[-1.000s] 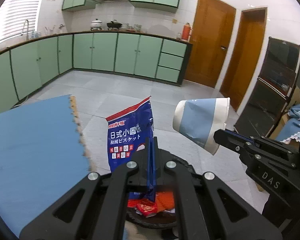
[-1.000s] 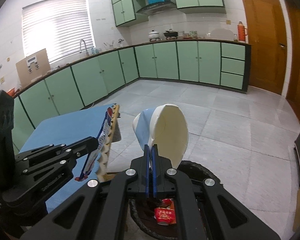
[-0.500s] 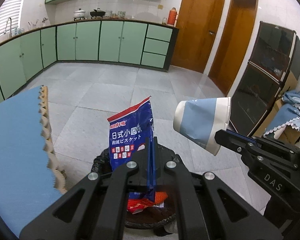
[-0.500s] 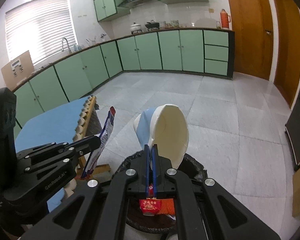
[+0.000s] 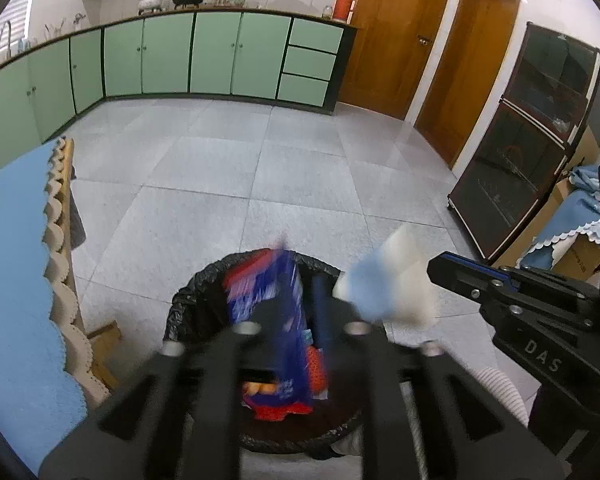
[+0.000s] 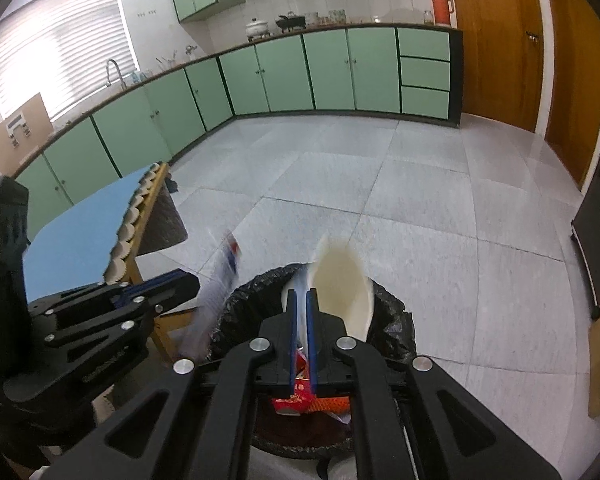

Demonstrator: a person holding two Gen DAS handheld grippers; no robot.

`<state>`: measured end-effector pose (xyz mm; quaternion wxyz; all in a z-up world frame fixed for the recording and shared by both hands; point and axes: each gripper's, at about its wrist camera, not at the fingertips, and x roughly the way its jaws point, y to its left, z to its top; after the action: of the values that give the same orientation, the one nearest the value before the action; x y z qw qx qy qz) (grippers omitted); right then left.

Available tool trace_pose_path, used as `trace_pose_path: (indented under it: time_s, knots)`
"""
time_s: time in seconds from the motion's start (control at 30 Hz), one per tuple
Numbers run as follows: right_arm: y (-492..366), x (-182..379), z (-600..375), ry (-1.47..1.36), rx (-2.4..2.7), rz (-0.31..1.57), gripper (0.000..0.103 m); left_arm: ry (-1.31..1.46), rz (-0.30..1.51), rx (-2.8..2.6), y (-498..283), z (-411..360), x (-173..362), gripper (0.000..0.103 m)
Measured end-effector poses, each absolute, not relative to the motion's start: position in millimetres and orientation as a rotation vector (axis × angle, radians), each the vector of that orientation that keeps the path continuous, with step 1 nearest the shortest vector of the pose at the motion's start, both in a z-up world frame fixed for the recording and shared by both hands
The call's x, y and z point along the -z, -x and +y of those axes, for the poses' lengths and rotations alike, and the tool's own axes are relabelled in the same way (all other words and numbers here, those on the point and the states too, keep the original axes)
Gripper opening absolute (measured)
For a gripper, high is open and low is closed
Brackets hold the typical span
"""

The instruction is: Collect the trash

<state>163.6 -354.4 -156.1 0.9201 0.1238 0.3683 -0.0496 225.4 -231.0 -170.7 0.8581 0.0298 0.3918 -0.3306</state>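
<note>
Far left: a blue-covered tabletop (image 5: 12,280), cut off by the frame edge. Centre: the left gripper (image 5: 300,300), motion-blurred, its fingers parted; the blue snack bag (image 5: 276,304) is smeared between them above the black-lined bin (image 5: 188,304), and contact cannot be judged. Red wrappers (image 5: 280,412) lie inside the bin, partly hidden by the gripper. Right: the right gripper (image 6: 300,312), its fingers slightly apart; the paper cup (image 6: 340,288) is tilted over the bin (image 6: 392,320), blurred, just beside the fingertips. Whether it is still pinched cannot be told.
</note>
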Motion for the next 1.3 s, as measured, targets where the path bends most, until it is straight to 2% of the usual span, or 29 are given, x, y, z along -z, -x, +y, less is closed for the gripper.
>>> trace_pose_path:
  time_s: [0.03, 0.13, 0.17, 0.23, 0.33, 0.43, 0.63, 0.77, 0.87, 1.3]
  knots:
    - [-163.3, 157.4, -354.7, -0.258, 0.104, 0.760, 0.011, -0.051, 0.825, 0.692, -227.3, -229.4, 170.8, 0.040]
    - [-163.3, 158.0, -356.2, -0.267, 0.117, 0.759, 0.012, -0.037, 0.828, 0.684, -229.3, -225.3, 171.3, 0.040]
    - [-162.2, 158.1, -356.9, -0.267, 0.122, 0.757, 0.017, -0.032, 0.827, 0.681, -229.7, -223.9, 170.3, 0.040]
    - [-160.9, 155.5, -357.2, -0.266, 0.134, 0.750, 0.036, -0.024, 0.815, 0.673, -229.9, -219.5, 165.4, 0.040]
    - [-156.2, 149.7, -357.6, -0.255, 0.166, 0.728, 0.059, -0.018, 0.783, 0.655, -227.8, -210.5, 154.4, 0.047]
    - [-151.8, 140.6, -356.4, -0.243, 0.181, 0.705, 0.074, -0.008, 0.741, 0.627, -223.3, -199.1, 139.3, 0.063]
    - [-142.0, 119.8, -348.7, -0.235, 0.170, 0.665, 0.096, 0.012, 0.686, 0.574, -213.1, -174.0, 112.0, 0.074]
    - [-134.8, 107.6, -340.9, -0.242, 0.131, 0.649, 0.097, 0.004, 0.644, 0.530, -200.2, -156.9, 94.9, 0.084]
    - [-129.9, 99.2, -331.5, -0.240, 0.109, 0.639, 0.097, 0.007, 0.627, 0.510, -192.2, -144.5, 82.7, 0.087]
    - [-105.3, 68.4, -286.1, -0.202, 0.012, 0.611, 0.097, 0.033, 0.586, 0.436, -148.2, -102.7, 51.5, 0.090]
